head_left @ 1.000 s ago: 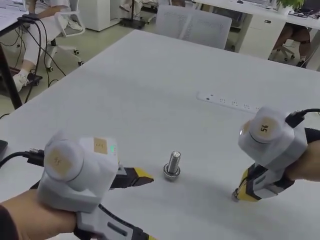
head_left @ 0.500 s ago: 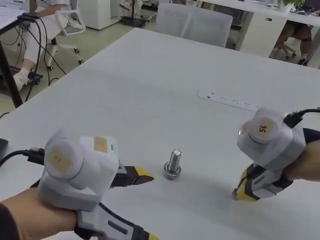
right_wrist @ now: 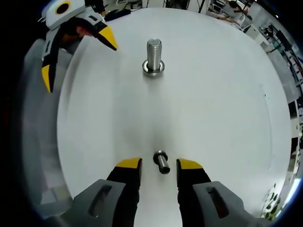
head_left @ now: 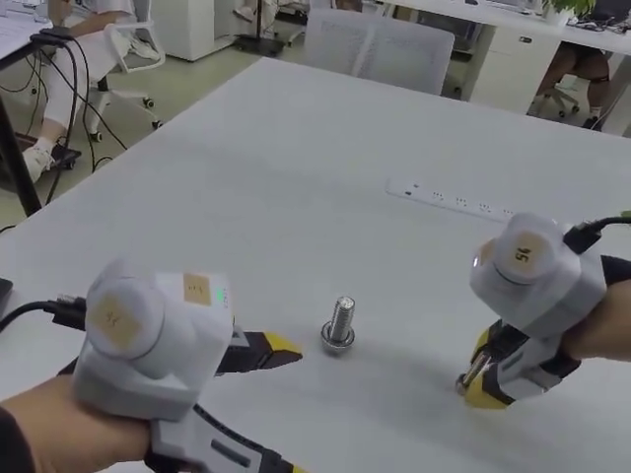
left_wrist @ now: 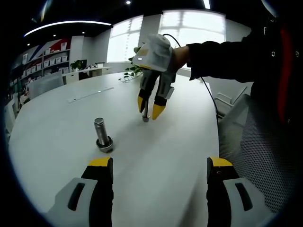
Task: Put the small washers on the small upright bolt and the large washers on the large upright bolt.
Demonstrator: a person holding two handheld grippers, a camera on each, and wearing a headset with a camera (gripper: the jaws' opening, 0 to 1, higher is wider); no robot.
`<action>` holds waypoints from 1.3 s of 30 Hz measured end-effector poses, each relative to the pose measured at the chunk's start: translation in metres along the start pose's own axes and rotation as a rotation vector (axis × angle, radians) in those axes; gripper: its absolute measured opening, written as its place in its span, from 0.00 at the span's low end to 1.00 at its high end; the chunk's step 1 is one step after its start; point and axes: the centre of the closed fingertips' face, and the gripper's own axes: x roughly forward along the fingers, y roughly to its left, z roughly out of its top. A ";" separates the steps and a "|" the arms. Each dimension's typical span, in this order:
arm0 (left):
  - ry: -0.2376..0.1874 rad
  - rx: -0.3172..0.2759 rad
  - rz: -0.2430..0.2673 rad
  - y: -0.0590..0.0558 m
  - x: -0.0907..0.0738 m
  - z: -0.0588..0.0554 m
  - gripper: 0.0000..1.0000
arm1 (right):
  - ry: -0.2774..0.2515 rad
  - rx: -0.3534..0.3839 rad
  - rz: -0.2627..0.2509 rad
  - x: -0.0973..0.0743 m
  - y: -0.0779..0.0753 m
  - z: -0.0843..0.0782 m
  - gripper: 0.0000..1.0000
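Observation:
The large bolt (head_left: 338,325) stands upright mid-table with a metal ring around its foot; it is also in the left gripper view (left_wrist: 102,135) and the right gripper view (right_wrist: 153,56). A small bolt (right_wrist: 161,163) stands on the table between the jaws of my right gripper (right_wrist: 159,165), with a gap showing on each side of it. In the head view my right gripper (head_left: 478,379) points down at the table on the right. My left gripper (head_left: 281,404) is wide open, left of the large bolt and holding nothing (left_wrist: 160,163).
A white power strip (head_left: 454,202) lies on the table beyond the bolts. An office chair (head_left: 380,44) stands at the far edge. People sit at desks in the background. The white tabletop (head_left: 246,177) stretches bare to the left and far side.
The right gripper has shifted slightly, and the small bolt shows more plainly at its tips. The left gripper and the large bolt stay put.

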 end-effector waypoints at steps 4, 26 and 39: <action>0.002 0.000 -0.002 0.000 0.000 0.000 0.81 | -0.016 0.017 0.010 0.000 0.003 -0.002 0.47; 0.007 0.007 -0.005 -0.001 0.000 0.001 0.81 | -0.273 0.135 0.002 -0.008 0.019 0.008 1.00; -0.002 0.005 0.011 0.002 -0.005 0.007 0.82 | -0.386 0.203 -0.053 -0.030 0.031 0.010 1.00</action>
